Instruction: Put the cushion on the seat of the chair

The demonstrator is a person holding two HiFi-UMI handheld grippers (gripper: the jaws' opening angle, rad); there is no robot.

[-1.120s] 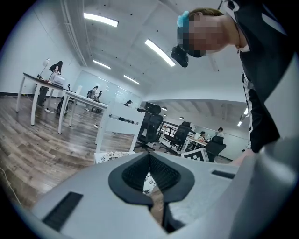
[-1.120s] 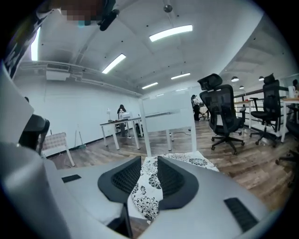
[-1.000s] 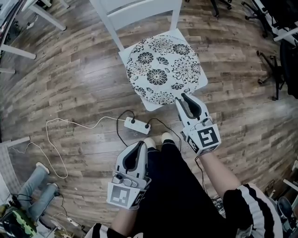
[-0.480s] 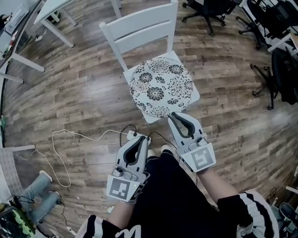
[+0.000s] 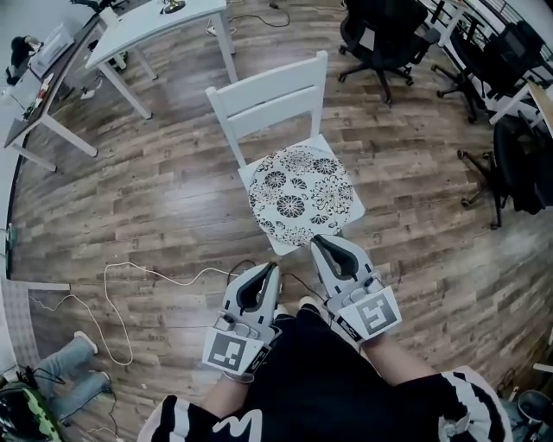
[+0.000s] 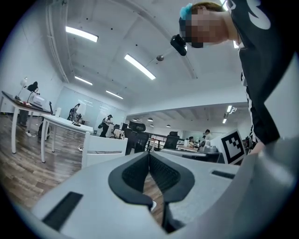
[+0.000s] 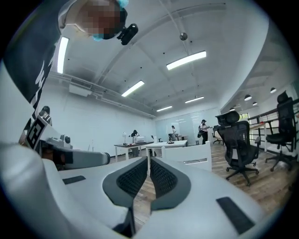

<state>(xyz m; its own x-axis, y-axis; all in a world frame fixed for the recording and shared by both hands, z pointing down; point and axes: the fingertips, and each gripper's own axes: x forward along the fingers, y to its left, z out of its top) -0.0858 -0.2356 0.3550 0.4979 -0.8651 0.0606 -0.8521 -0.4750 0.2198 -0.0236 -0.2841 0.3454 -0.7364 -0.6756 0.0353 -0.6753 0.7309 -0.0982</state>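
Observation:
A round cushion with a black-and-white flower print lies flat on the seat of the white wooden chair. Neither gripper touches it. My right gripper hangs just short of the seat's near edge. Its jaws have just been closing and now meet with nothing between them. My left gripper is further back, to the left, above the floor, also shut and empty. Both point level toward the chair, whose back shows beyond the jaws in both gripper views.
A white cable trails over the wooden floor at the left. A white desk stands at the far left, black office chairs at the far side and right. Someone's jeans-clad legs lie at the lower left.
Both grippers have risen and drawn back from the cushion. The right jaws, open beside the cushion's edge a second ago, have shut empty. The cushion has stayed on the seat.

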